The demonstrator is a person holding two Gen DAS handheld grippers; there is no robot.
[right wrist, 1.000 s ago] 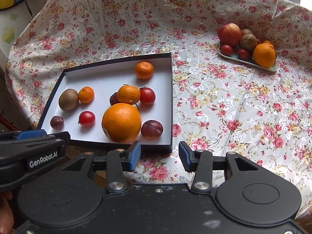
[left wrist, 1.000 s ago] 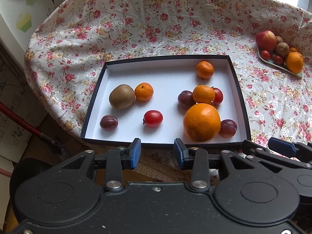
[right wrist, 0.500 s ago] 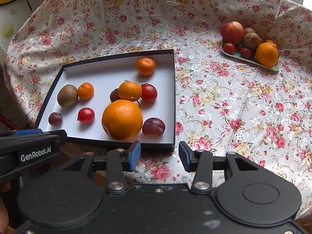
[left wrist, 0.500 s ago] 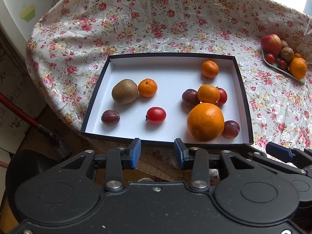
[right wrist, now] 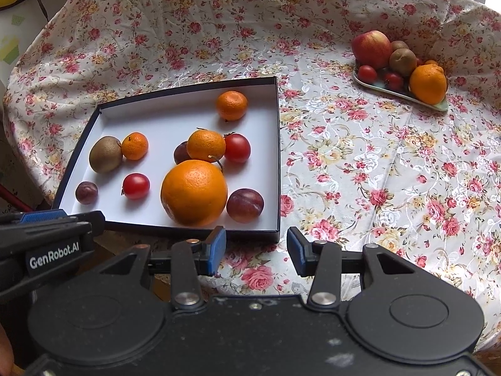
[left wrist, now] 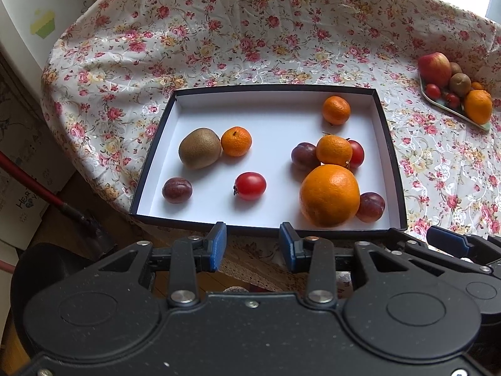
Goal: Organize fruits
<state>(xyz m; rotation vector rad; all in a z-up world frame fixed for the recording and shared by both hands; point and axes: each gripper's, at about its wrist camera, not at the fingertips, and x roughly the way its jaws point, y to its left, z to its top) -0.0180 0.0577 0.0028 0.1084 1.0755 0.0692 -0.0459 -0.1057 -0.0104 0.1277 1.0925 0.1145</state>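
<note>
left gripper [left wrist: 253, 246] jaws apart, empty, at box [left wrist: 388, 144] near edge | right gripper [right wrist: 256, 250] jaws apart, empty, at box's near right corner | big orange [left wrist: 329, 195] in box, near right | plate [right wrist: 404, 94] of fruit at table's far right

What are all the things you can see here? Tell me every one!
box: 1, black outside, white inside, on the cloth
big orange: 1, orange, box near side
mandarins: 3, orange, in box
kiwi: 1, brown, box left
plums: 3, purple, in box
tomatoes: 2, red, in box
plate: 1, pale green, far right, piled with fruit
apple: 1, red, on plate
tablecloth: 1, flowery, over table
left claw: 1, black and blue, open
right claw: 1, black and blue, open
</note>
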